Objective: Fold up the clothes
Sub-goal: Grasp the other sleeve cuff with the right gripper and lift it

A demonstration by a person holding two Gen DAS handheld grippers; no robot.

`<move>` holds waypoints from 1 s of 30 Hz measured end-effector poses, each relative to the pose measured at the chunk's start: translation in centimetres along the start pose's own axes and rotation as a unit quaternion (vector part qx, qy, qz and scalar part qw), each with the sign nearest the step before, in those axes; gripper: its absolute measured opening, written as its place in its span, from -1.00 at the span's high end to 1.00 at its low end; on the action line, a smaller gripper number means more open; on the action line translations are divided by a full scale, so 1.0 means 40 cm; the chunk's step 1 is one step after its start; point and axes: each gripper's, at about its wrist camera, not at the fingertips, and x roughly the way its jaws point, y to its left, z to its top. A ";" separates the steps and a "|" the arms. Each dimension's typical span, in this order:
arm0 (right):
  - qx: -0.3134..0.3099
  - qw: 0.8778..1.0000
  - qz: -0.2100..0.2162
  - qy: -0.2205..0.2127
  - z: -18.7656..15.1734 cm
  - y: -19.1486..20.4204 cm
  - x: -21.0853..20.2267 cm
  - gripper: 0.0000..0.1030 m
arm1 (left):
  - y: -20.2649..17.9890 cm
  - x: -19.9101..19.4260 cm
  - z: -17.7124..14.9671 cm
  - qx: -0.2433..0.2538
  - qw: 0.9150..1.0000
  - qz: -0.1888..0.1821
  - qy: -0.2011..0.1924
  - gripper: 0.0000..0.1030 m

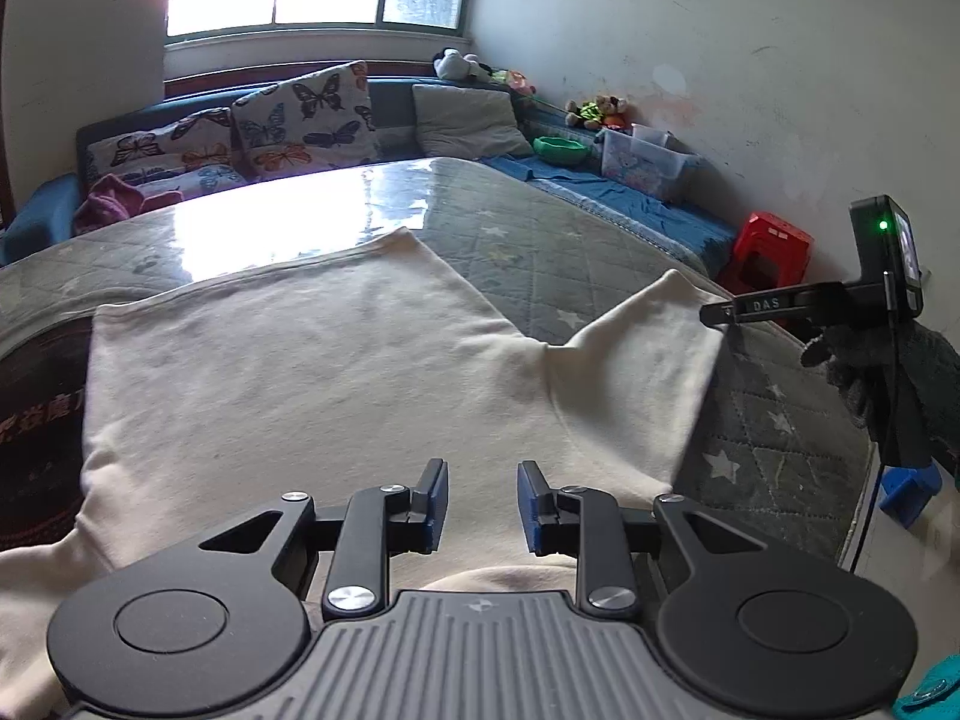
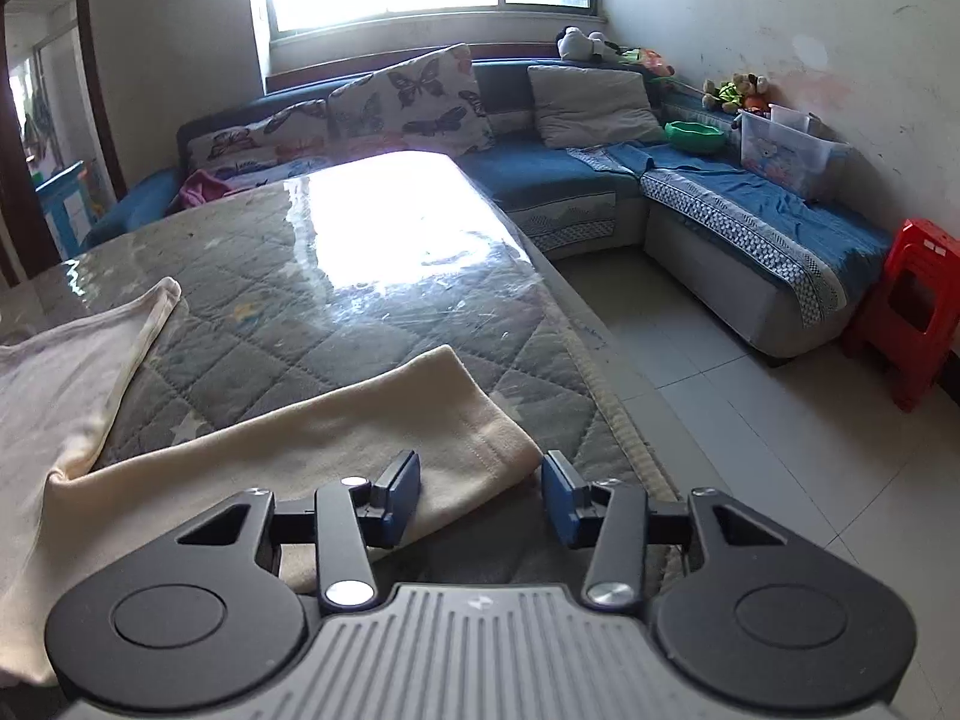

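Note:
A cream shirt (image 1: 312, 372) lies spread flat on the table's grey quilted star cloth (image 1: 540, 252). One sleeve (image 1: 636, 372) sticks out to the right. My left gripper (image 1: 483, 504) hovers over the shirt's near part, its blue-padded jaws apart and nothing between them. My right gripper (image 1: 717, 315), held by a gloved hand (image 1: 870, 372), sits at the sleeve's far cuff corner. In the right wrist view the sleeve (image 2: 360, 450) runs under my right gripper (image 2: 480, 498). Its jaws stand apart, the left finger over the cloth, the right just past the cuff's edge. The pads do not press on the fabric.
The table's right edge (image 2: 606, 384) drops to a tiled floor (image 2: 750, 420). A blue corner sofa (image 2: 570, 180) with butterfly cushions (image 2: 414, 102) wraps behind. On it sit a green bowl (image 2: 696, 135) and a clear box (image 2: 786, 150). A red stool (image 2: 906, 306) stands on the right.

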 end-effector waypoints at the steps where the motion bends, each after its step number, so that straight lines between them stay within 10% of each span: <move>1: 0.002 1.000 0.001 -0.002 -0.002 -0.002 0.001 0.22 | -0.005 0.007 0.001 0.002 1.000 -0.002 0.002 0.46; 5: 0.009 1.000 0.007 -0.014 -0.007 -0.007 -0.005 0.86 | -0.025 0.038 0.000 0.009 1.000 -0.005 0.012 0.46; 21: 0.007 0.997 0.029 -0.066 0.038 0.005 -0.092 0.87 | -0.059 0.044 -0.009 0.034 0.999 -0.013 -0.002 0.36; 30: -0.087 0.978 0.130 -0.136 0.153 0.188 -0.273 0.87 | 0.044 -0.059 -0.031 -0.024 0.999 0.024 -0.038 0.31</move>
